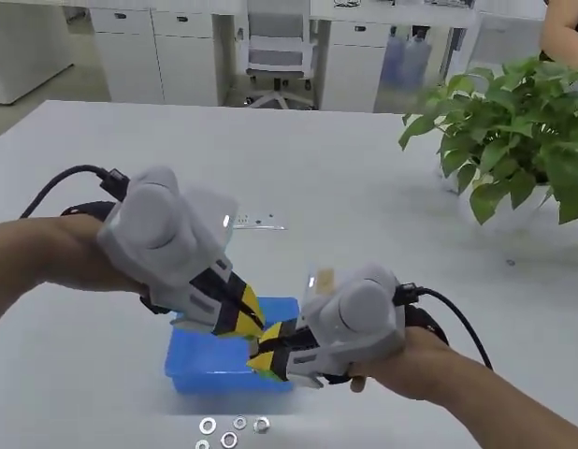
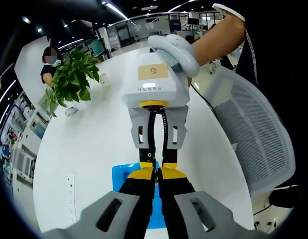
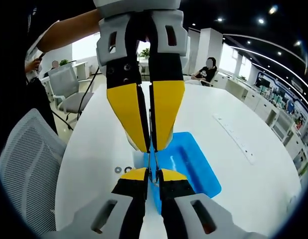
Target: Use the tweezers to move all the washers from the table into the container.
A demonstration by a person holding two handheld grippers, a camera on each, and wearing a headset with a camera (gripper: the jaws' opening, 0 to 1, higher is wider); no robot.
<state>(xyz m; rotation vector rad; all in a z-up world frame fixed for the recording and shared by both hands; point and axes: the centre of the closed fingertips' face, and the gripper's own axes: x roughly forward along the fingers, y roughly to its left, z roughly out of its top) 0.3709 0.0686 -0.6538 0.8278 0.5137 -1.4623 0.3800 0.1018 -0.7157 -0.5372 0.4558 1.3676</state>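
We see the right gripper (image 3: 153, 175) clenched and the left gripper (image 3: 150, 145) clenched too. They meet tip to tip mid-frame in the right gripper view, both apparently pinching the thin tweezers (image 3: 152, 167) above the blue container (image 3: 196, 172). The washers (image 1: 233, 432) lie on the table (image 1: 364, 187) at the head view's bottom edge. Our worry is a mistimed release, which drops the tweezers.
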